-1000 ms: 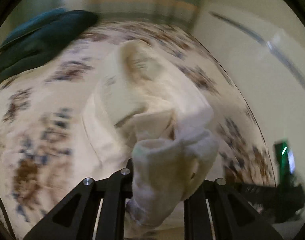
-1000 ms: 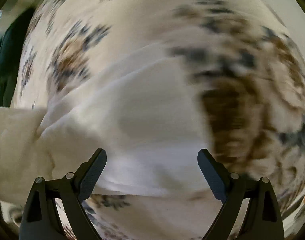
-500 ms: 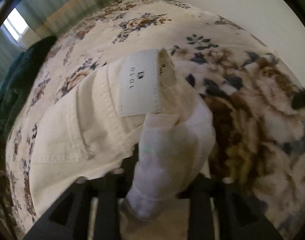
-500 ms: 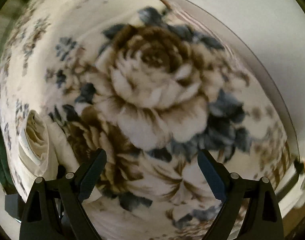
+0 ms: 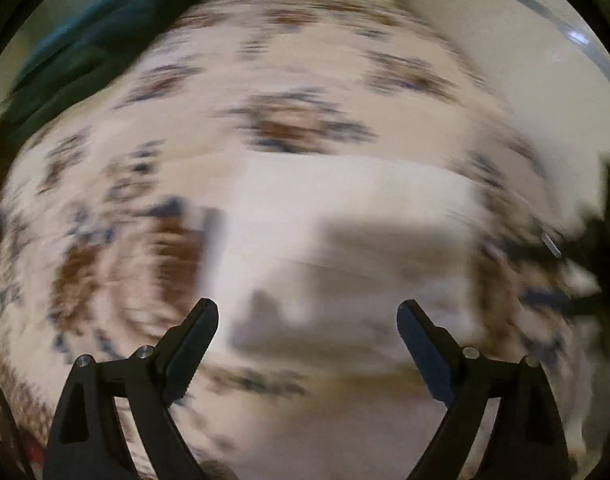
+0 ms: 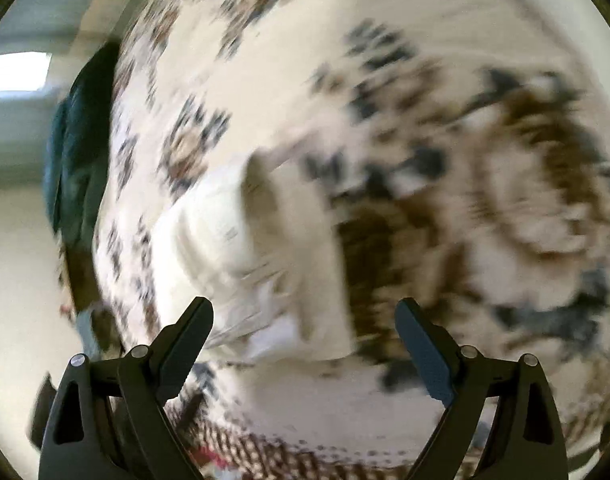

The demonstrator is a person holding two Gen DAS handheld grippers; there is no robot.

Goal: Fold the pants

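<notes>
1. The left gripper (image 5: 308, 320) has its jaws spread wide; they have just been opening, and nothing is clamped between them — the cloth lies beyond the tips.
2. Past its fingers lie the cream pants (image 5: 345, 236), a flat, pale folded block on the bed, blurred by motion so no seam or label can be read.
3. The right gripper (image 6: 304, 318) is likewise spread wide, with nothing pinched between its fingers.
4. In the right wrist view the pants (image 6: 241, 240) show as a cream bundle, folded, lying just ahead of that gripper and a little toward its left finger — whether the finger touches the cloth cannot be told.
5. Under the pants is a floral bedspread (image 5: 297, 128), cream with brown and blue flowers; it fills most of both views (image 6: 505, 200).
6. A dark teal cloth (image 5: 89, 52) lies at the far left edge of the bed, well apart from the pants.
7. A pale wall (image 5: 537, 92) stands beyond the bed on the right.
</notes>
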